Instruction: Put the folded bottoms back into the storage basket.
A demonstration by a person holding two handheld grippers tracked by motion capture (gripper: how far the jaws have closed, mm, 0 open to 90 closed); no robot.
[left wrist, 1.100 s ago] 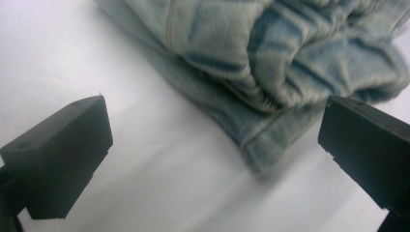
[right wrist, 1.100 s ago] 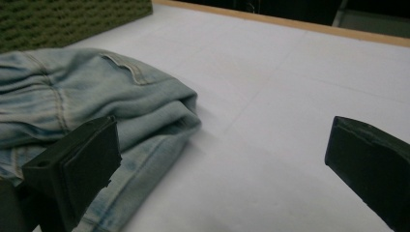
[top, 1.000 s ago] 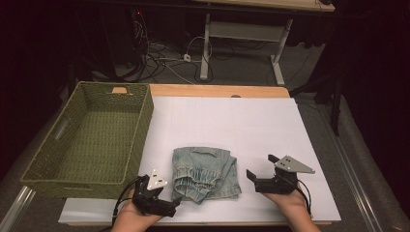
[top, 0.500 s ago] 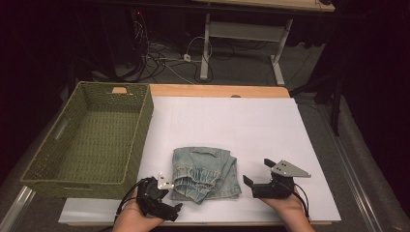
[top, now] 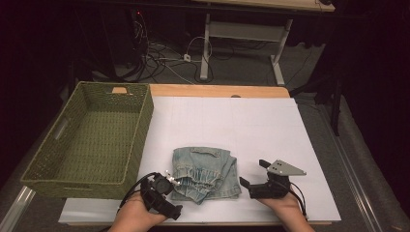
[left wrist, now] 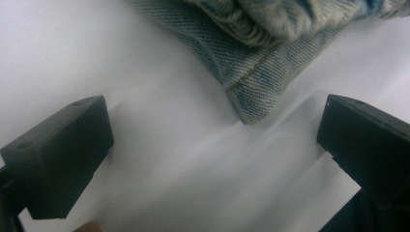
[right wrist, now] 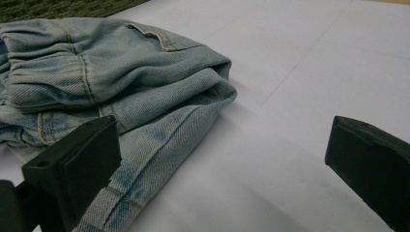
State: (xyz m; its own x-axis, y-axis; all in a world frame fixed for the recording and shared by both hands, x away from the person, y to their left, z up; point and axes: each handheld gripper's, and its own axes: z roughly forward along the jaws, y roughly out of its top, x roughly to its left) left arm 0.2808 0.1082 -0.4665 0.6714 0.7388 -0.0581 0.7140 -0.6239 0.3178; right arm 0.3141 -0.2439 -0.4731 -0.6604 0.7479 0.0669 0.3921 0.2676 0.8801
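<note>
Flanking the folded jeans (top: 205,174) near the desk's (top: 270,125) front edge, my left claw (top: 170,182) and right claw (top: 250,175) both gape, touching nothing.

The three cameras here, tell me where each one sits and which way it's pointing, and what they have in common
High view: above the person's side, looking forward and down on the white table, green basket, folded jeans; both hands and the left hand-held gripper and right hand-held gripper enter from below.
Left gripper view: rides the left hand-held gripper, facing a corner of the jeans; its open jaws show.
Right gripper view: rides the right hand-held gripper, low, facing the jeans' folded side; open jaws show.
Shared: the jeans and white table.
</note>
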